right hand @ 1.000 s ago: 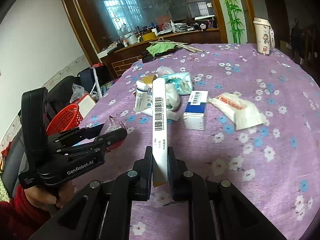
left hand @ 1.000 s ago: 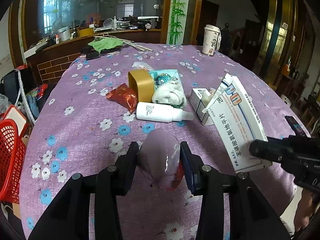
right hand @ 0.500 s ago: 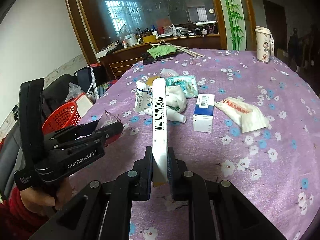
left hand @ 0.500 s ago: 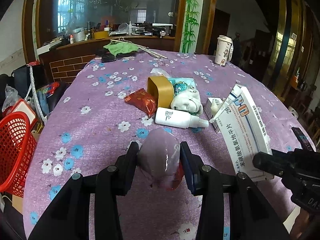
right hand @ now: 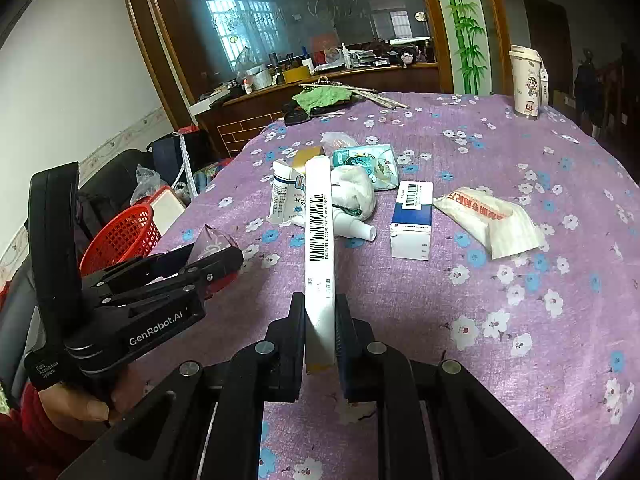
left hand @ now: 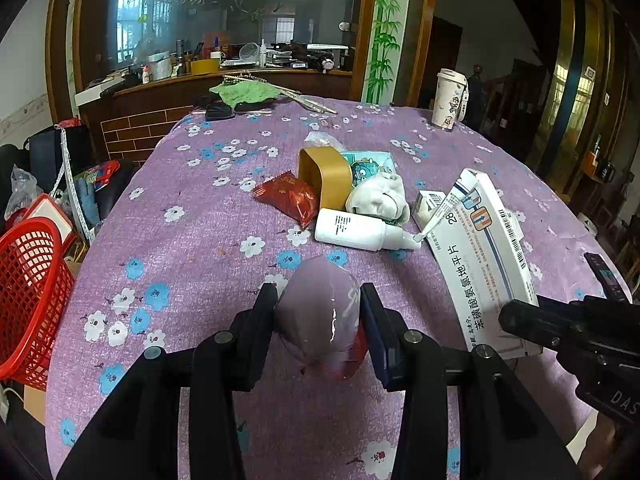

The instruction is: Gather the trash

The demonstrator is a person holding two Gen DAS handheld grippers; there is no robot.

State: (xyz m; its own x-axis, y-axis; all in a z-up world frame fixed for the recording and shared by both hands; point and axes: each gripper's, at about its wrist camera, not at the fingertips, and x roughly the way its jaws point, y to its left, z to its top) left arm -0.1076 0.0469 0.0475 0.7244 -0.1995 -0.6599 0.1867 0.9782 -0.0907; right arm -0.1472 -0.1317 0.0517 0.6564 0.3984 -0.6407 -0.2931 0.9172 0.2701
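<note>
Both views have swung since the earlier pictures: red basket point(left hand: 30, 296) sits further in at the left, trash pile lower in view; both grips unchanged

Table point(left hand: 192, 208), purple flowered cloth: bears the loose trash, mid-table toward the far side

Red basket: off the table's left edge, below table level; likely drop point

Medicine box point(right hand: 318, 248): long, white, barcode on its edge, printed blue and orange on its face; clamped at its near end by the right gripper point(right hand: 320, 330), rest jutting forward unsupported. Risk: could pivot or slide out when swung across to the basket

Clear plastic wrapper point(left hand: 320, 316): glossy, puffed, red at its lower end; pinched between the jaws of the left gripper point(left hand: 318, 320), raised near the table's near edge. Risk: slick film may slip or crush

White bottle point(left hand: 360, 232), red packet point(left hand: 286, 198), gold container point(left hand: 328, 178): uncollected
</note>
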